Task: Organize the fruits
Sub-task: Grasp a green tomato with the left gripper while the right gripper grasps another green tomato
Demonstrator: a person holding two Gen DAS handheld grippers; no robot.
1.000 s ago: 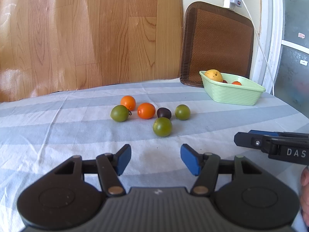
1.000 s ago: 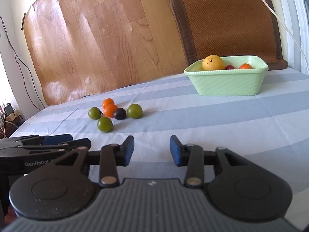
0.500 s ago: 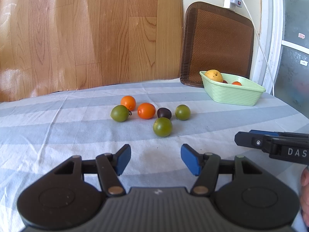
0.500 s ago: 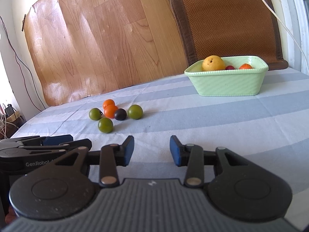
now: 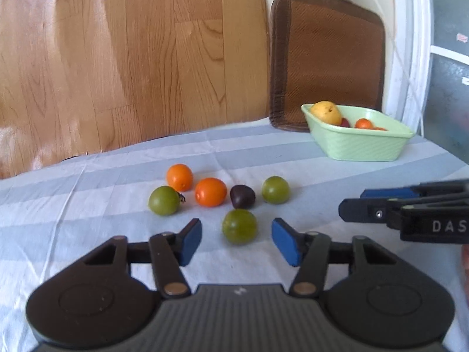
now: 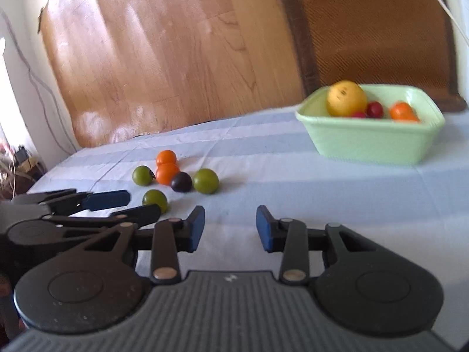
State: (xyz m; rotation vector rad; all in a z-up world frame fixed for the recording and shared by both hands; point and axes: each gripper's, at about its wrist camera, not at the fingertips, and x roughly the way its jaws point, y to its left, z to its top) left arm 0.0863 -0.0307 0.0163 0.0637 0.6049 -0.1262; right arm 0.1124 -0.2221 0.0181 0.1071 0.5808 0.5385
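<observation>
Several small fruits lie in a cluster on the striped tablecloth [image 5: 88,211]: two orange ones [image 5: 179,177] [image 5: 210,192], a dark plum [image 5: 242,196] and three green ones [image 5: 164,200] [image 5: 275,189]. The nearest green fruit [image 5: 239,226] sits between the blue pads of my left gripper [image 5: 236,242]. Its jaws are closing, with a gap showing on both sides of the fruit. My right gripper [image 6: 230,228] hovers over bare cloth to the right of the cluster, its jaws closing slightly with nothing between them. The light green bowl [image 6: 369,146] holds a yellow fruit [image 6: 346,98], red ones and an orange one.
A brown woven cushion [image 5: 325,58] leans on the wall behind the bowl, beside a wood panel [image 5: 117,58]. A white cable and a window frame [image 5: 416,58] run down the right. A person's hand [image 5: 466,258] shows at the right edge. Cloth lies open between cluster and bowl.
Both grippers have moved forward toward the fruit. The left jaws have narrowed and now flank the nearest green fruit. The bowl looms larger in the right wrist view.
</observation>
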